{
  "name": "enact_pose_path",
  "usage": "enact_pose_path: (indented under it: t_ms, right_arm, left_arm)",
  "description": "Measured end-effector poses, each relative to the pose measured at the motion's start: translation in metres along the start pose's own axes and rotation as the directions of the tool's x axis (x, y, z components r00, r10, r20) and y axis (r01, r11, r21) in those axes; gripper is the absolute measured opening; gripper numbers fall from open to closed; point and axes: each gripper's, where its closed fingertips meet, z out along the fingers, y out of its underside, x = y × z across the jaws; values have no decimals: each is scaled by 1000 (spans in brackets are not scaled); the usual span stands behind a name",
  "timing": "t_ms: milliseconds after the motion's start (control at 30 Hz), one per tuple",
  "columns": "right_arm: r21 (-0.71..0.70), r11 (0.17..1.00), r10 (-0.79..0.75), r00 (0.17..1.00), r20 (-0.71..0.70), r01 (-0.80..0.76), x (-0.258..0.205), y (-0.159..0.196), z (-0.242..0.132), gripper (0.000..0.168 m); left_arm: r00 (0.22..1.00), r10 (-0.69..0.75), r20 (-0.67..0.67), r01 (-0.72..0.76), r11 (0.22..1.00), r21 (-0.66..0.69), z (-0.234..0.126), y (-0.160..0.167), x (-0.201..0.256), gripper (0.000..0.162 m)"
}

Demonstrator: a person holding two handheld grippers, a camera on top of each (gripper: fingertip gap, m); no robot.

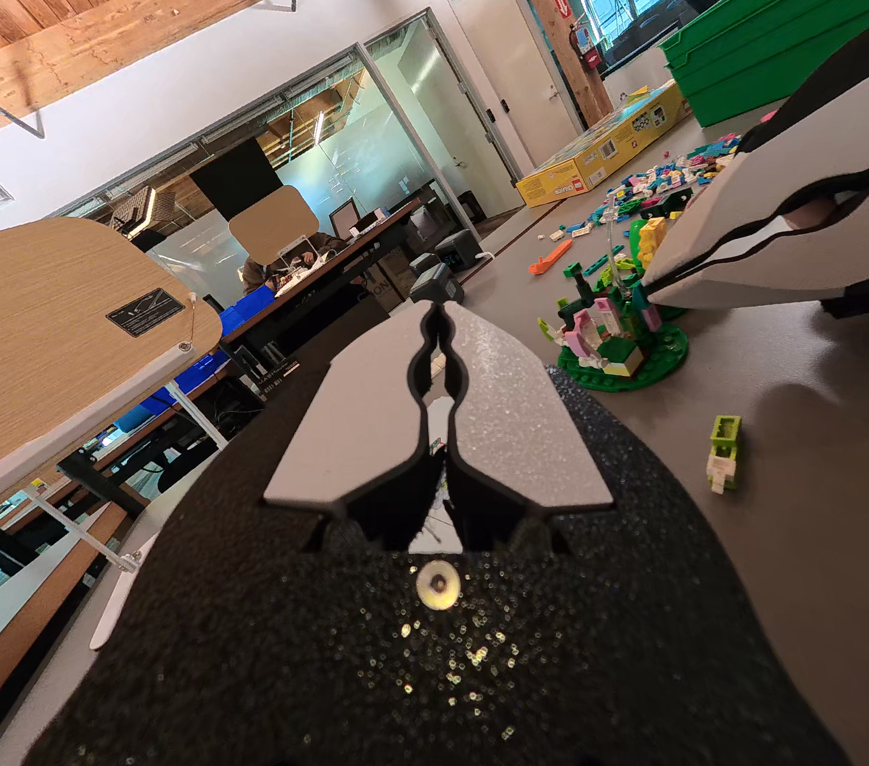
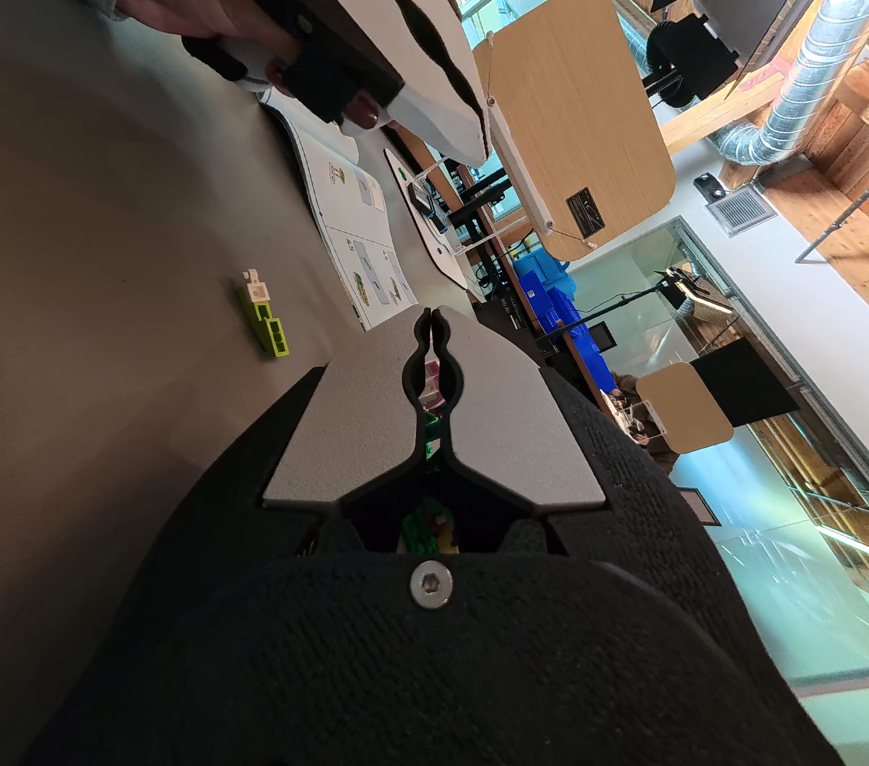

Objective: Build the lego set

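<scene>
The lego model (image 1: pixel 620 344) stands on a round green base on the grey table, with pink, white and green pieces and a clear rod. My right gripper (image 1: pixel 649 287) is shut, and its tips touch the model's right side. In the right wrist view the right gripper (image 2: pixel 430 313) hides most of the model, and only pink and green bits (image 2: pixel 432 372) show through the gap. My left gripper (image 1: pixel 437 311) is shut and empty, left of the model and apart from it. It also shows in the right wrist view (image 2: pixel 482 153), held by a hand. A small lime and white sub-build (image 1: pixel 724 452) lies loose on the table (image 2: pixel 263 315).
A pile of loose bricks (image 1: pixel 658 188), an orange brick separator (image 1: pixel 550 259), a yellow lego box (image 1: pixel 602 151) and green bins (image 1: pixel 776 29) lie behind the model. An open instruction booklet (image 2: pixel 348 226) lies beyond the sub-build, near the table edge (image 2: pixel 437 259).
</scene>
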Motion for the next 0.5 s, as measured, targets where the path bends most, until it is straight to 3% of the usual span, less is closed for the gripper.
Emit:
enact_pose_path:
  t_ms: [500]
  right_arm:
    - [-4, 1000, -6, 1000, 12, 6, -2, 2, 1, 0]
  left_arm:
    - [1000, 4, -5, -4, 1000, -3, 0, 1, 2, 0]
